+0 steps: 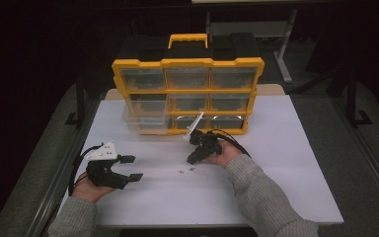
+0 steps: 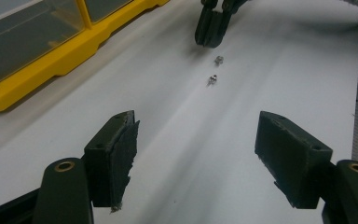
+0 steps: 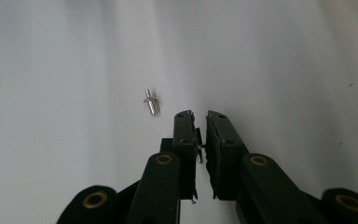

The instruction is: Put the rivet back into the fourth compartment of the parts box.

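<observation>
The right gripper (image 3: pixel 200 122) pinches one small metal pin (image 3: pixel 199 154) between its nearly closed jaws, low over the white table (image 1: pixel 286 168), with a second pin (image 3: pixel 151 101) lying just beside its tips. The left gripper (image 2: pixel 196 149) hangs wide open and empty, facing two loose pins (image 2: pixel 215 70). Behind stands one yellow organizer (image 1: pixel 187 94) with nine drawers.

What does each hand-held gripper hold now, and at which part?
The right hand-held gripper pinches a small silver metal pin between its pads; which part of the pin cannot be told. The left hand-held gripper is open and holds nothing.
</observation>
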The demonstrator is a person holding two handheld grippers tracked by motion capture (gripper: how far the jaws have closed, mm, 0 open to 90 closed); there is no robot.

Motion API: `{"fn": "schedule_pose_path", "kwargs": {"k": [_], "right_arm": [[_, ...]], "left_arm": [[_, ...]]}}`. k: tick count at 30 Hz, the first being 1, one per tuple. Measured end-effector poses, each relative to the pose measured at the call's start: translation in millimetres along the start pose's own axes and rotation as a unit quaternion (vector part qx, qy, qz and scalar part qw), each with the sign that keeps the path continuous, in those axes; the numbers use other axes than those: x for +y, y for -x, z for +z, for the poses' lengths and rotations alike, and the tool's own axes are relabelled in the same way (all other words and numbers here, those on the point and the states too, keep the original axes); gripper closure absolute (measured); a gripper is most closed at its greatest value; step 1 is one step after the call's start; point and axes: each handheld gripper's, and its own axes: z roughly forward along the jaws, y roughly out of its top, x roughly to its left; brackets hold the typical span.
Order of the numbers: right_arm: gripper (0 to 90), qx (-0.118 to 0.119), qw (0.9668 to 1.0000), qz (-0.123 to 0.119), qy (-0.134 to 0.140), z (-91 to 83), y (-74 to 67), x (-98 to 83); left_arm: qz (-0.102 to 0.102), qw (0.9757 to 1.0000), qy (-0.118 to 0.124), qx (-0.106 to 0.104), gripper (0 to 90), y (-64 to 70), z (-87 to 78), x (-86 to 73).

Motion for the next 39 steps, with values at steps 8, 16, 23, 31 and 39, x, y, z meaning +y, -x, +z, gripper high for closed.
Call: {"fn": "schedule_pose_path", "kwargs": {"k": [8, 16, 23, 31, 39], "right_arm": [[81.1, -0.004, 0.9997, 0.005, 0.023, -29.6, -0.8, 3.2], [81.2, -0.01, 0.9984, 0.002, 0.055, -60.7, 0.8, 9.9], [81.5, -0.012, 0.9977, -0.002, 0.067, -82.8, 1.2, 17.5], [81.6, -0.02, 0.9968, -0.01, 0.077, -107.5, -0.8, 32.1], [81.6, -0.026, 0.9958, -0.028, 0.083, -128.8, -2.4, 50.9]], "left_arm": [[0.002, 1.0, 0.001, -0.002, 29.0, -1.5, -1.1, -1.5], [0.003, 1.0, 0.004, -0.003, 28.9, -2.6, -2.2, -1.9], [-0.004, 0.9999, 0.011, -0.004, 28.9, -2.0, -3.3, -2.2], [-0.004, 0.9999, 0.011, -0.005, 28.9, -1.9, -2.8, -2.3], [-0.004, 0.9999, 0.013, -0.005, 28.9, -2.4, -3.2, -2.4]]}}
